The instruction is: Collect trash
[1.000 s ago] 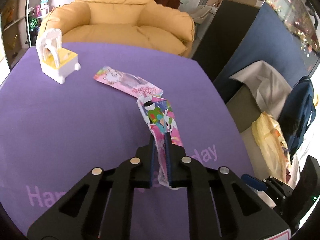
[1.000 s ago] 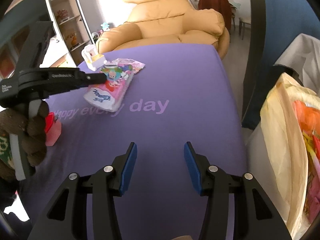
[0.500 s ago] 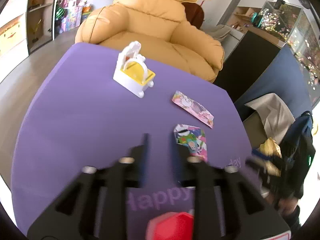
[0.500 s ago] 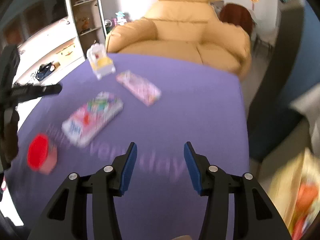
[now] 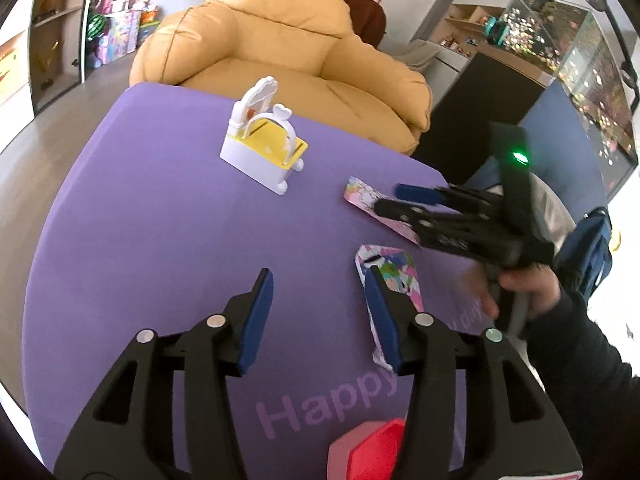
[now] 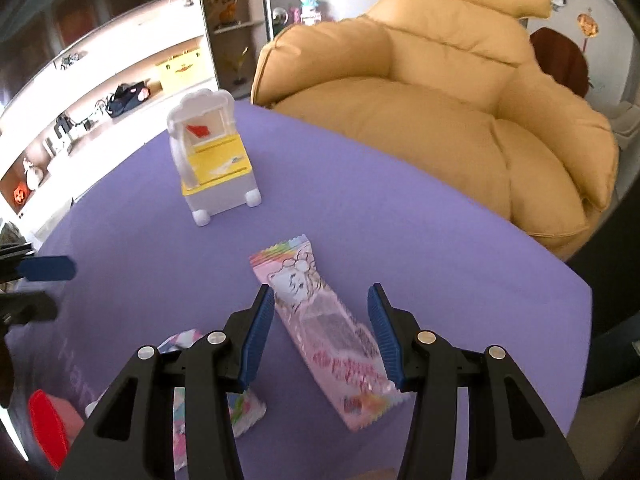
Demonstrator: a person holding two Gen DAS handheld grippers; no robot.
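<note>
Both wrappers still lie on the purple table [image 6: 400, 216]: nothing collected yet. Right gripper [image 6: 322, 332] is open over the pink wrapper [image 6: 320, 320], empty. Left gripper [image 5: 320, 312], jaws just opened, holds nothing; the colourful wrapper [image 5: 394, 276] lies beside it.

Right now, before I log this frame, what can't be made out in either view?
- Colourful wrapper: its near end is hidden behind the left gripper's right finger in the left view; the right view shows only scraps behind the right gripper.
- Pink wrapper: in the left view the right gripper covers most of it, and motion blur smears it.
- Red thing: cut off by the bottom edge of the left view; what it is stays unclear.
</note>
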